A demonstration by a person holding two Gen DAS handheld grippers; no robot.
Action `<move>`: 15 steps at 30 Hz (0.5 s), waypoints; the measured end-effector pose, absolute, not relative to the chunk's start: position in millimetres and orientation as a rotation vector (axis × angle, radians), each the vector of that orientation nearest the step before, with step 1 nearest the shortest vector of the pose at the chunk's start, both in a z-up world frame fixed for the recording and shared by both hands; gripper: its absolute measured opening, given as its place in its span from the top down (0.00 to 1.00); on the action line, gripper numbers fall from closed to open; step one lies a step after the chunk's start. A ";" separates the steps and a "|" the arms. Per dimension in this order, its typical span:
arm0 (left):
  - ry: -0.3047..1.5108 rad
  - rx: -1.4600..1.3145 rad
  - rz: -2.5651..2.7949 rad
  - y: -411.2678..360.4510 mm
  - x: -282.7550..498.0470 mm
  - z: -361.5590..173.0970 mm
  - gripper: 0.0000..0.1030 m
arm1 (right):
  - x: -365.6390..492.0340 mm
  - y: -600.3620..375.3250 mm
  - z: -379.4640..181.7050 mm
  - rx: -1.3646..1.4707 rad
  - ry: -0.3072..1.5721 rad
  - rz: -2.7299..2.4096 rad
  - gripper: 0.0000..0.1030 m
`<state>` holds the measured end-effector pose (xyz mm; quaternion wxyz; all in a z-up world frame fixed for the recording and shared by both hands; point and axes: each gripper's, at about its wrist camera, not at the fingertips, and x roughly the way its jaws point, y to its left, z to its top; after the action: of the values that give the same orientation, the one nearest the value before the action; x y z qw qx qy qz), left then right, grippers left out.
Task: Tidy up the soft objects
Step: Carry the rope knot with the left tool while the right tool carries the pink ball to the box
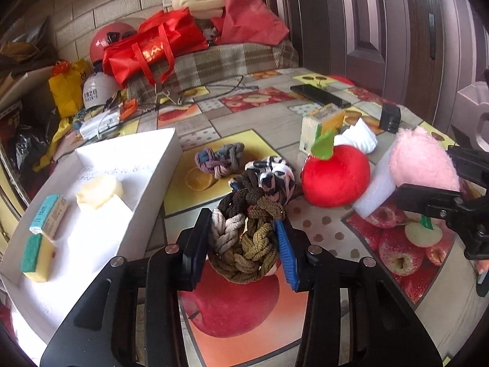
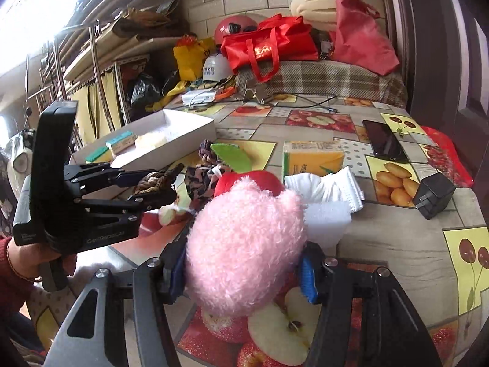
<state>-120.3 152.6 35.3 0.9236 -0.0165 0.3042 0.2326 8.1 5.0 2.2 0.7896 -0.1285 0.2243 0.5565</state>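
Observation:
My left gripper (image 1: 243, 218) is shut on a brown and beige braided knot ball (image 1: 244, 244), held just above the table. At the right of that view, my right gripper (image 2: 244, 257) is shut on a fluffy pink plush toy (image 2: 244, 238). A red plush apple (image 1: 336, 180), a zebra-print scrunchie (image 1: 272, 174) and a grey-purple knot (image 1: 220, 159) lie on the fruit-print tablecloth ahead. A white foam block (image 1: 376, 189) and a white cloth (image 1: 360, 137) sit by the apple. To the left, the open white box (image 1: 165, 153) holds sponges (image 1: 36, 257) and a yellowish foam piece (image 1: 97, 192).
A yellow tissue pack (image 1: 321, 125), a phone (image 1: 321, 94) and a black cube (image 1: 389, 117) lie farther back on the table. Red bags (image 1: 152, 46), helmets and cables crowd the far end. A dark door stands along the right side.

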 end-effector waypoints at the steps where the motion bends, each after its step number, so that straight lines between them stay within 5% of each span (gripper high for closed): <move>1: 0.590 -0.025 0.484 150.1 -125.8 38.8 0.60 | 7.1 5.9 4.6 -0.268 0.463 1.193 0.43; 15: 0.400 -0.038 0.578 150.4 -158.2 56.1 0.60 | -26.7 45.4 12.9 -0.304 0.275 1.215 0.43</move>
<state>-158.2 150.4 56.1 0.9387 -0.0185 0.1961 0.2831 -26.7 45.4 12.9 0.8013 -0.1419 0.1283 0.5668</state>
